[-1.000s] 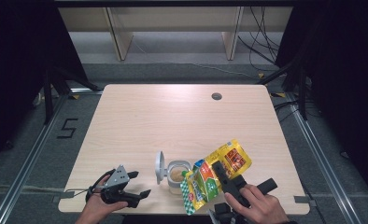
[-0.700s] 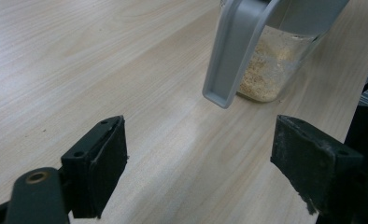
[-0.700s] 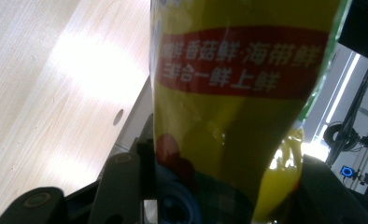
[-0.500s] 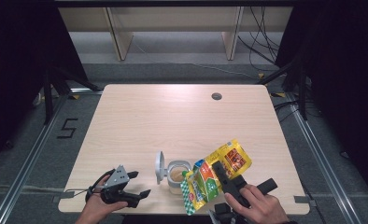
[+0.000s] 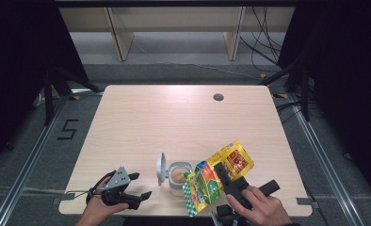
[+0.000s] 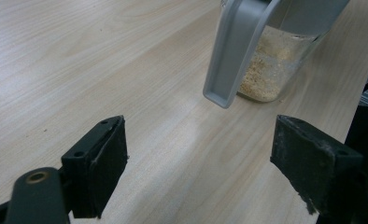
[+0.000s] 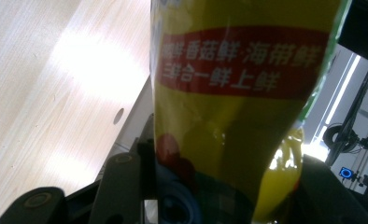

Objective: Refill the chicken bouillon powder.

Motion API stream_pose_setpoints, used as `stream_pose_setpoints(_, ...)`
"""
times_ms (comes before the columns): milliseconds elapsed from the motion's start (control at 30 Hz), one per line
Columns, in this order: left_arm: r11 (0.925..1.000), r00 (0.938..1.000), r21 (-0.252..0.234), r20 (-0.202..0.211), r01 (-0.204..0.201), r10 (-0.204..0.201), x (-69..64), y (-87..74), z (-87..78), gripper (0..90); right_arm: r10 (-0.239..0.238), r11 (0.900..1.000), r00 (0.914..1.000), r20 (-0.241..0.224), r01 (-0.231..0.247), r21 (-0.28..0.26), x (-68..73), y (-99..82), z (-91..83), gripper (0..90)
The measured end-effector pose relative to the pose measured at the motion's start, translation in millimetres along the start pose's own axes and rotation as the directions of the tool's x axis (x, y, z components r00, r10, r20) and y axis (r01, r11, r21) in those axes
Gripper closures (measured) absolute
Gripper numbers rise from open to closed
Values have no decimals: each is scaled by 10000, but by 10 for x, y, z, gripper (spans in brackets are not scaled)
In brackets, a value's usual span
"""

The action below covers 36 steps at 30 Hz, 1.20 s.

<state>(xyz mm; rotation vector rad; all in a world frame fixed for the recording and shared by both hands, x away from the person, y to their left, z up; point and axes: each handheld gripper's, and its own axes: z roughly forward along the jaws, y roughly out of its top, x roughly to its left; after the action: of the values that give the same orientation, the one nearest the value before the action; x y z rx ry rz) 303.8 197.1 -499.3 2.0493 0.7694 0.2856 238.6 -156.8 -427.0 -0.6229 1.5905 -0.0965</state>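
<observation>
Yellow snack bag tilted over an open jar at the table's near edge.

The bag (image 5: 217,174), yellow with a red band of print, is grasped between the jaws of the right gripper (image 5: 223,175) and leans with its lower end against the clear jar (image 5: 179,175), which holds pale crumbs; its grey lid (image 5: 161,167) stands hinged open on the left. Farther left, the left gripper (image 5: 135,186) rests with jaws released, apart from the jar, on the wooden table (image 5: 174,117).

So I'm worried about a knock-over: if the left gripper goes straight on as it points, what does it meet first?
Probably the open grey lid of the glass jar, though depth is unclear.
</observation>
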Motion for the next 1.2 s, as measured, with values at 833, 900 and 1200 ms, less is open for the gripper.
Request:
stream_pose_setpoints(833, 9999, 10000, -100, -41, 64, -65, -8, -5, 12, 180, 342, 9993, 9994, 10, -342, -162, 7, -24, 5, 591)
stream_pose_setpoints(900, 10000, 9999, 9, -98, -72, 72, 2, -4, 10, 180, 339, 9993, 9994, -8, -339, -164, 2, -24, 4, 592)
stream_pose_setpoints(1200, 9998, 9999, 114, -72, -131, 132, 8, 0, -3, 180, 269, 9996, 9993, -244, -269, -21, -16, -32, -5, 592)
